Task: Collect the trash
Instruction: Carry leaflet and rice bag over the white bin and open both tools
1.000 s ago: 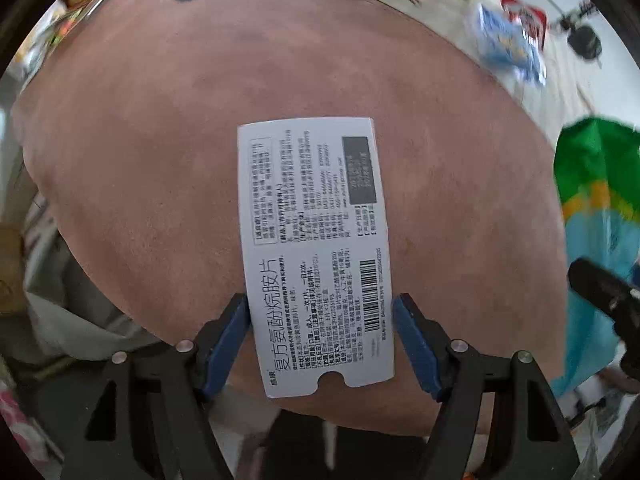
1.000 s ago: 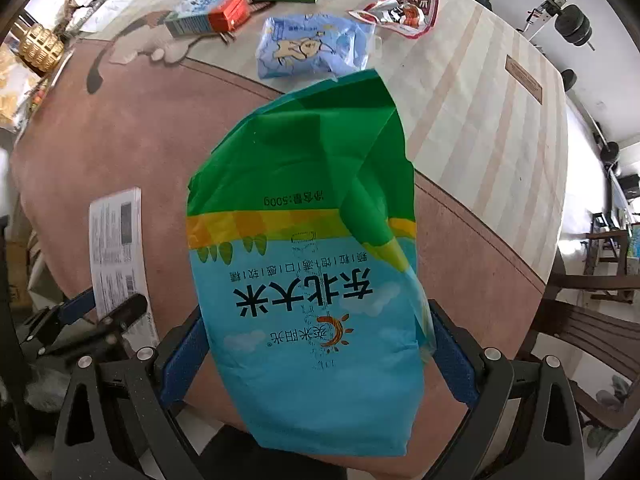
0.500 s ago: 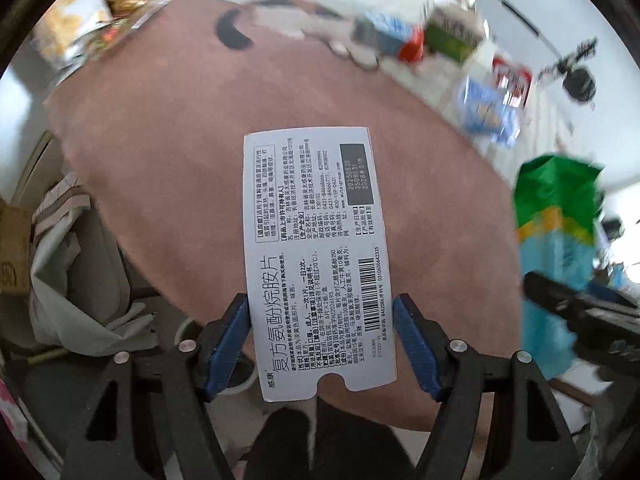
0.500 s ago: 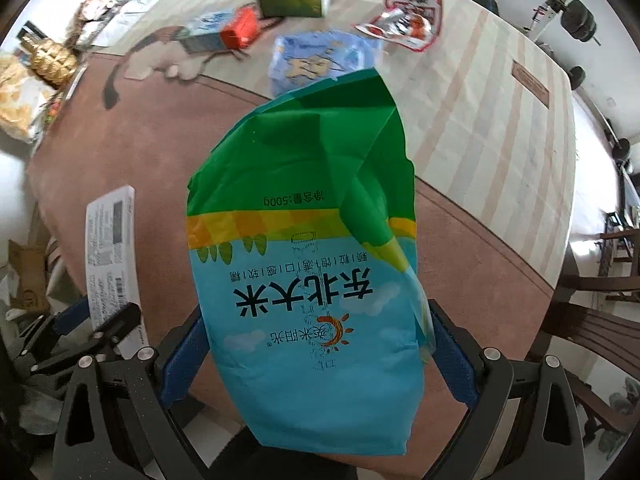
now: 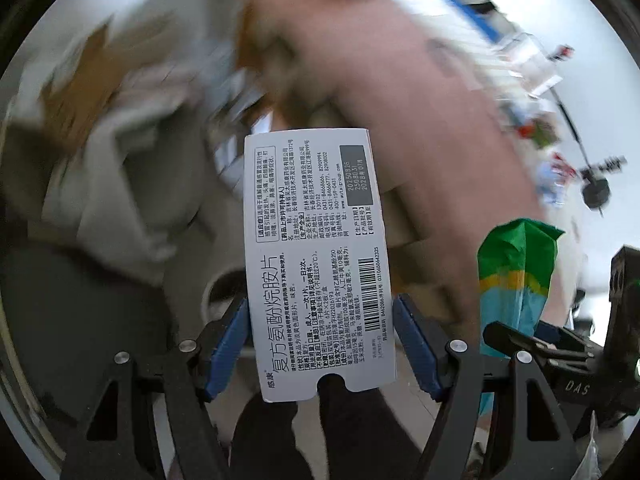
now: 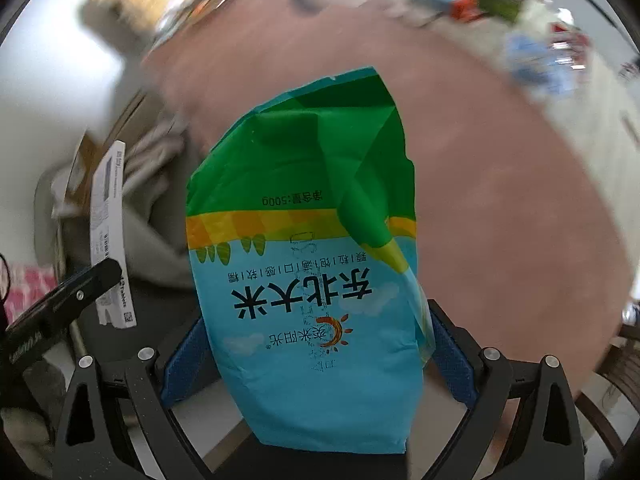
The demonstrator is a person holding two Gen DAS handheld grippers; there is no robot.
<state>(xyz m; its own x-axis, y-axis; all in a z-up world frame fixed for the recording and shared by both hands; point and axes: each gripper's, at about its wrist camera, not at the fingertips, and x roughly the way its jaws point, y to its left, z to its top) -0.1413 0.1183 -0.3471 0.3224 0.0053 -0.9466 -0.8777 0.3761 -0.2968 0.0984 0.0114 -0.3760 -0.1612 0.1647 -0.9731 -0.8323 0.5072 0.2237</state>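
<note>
pink round table, background all blur | one white medicine box clamped in left gripper | one green-blue rice bag clamped in right gripper

Your background: motion-blurred throughout. Litter on the table's far edge: unidentifiable. Rice bag: lower end hidden behind your right gripper.

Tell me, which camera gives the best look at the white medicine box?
The left wrist view. There the white medicine box faces the camera flat between the left gripper fingers, with its print and barcode sharp. The right wrist view shows the box only edge-on and small at the left, beside the rice bag.
</note>
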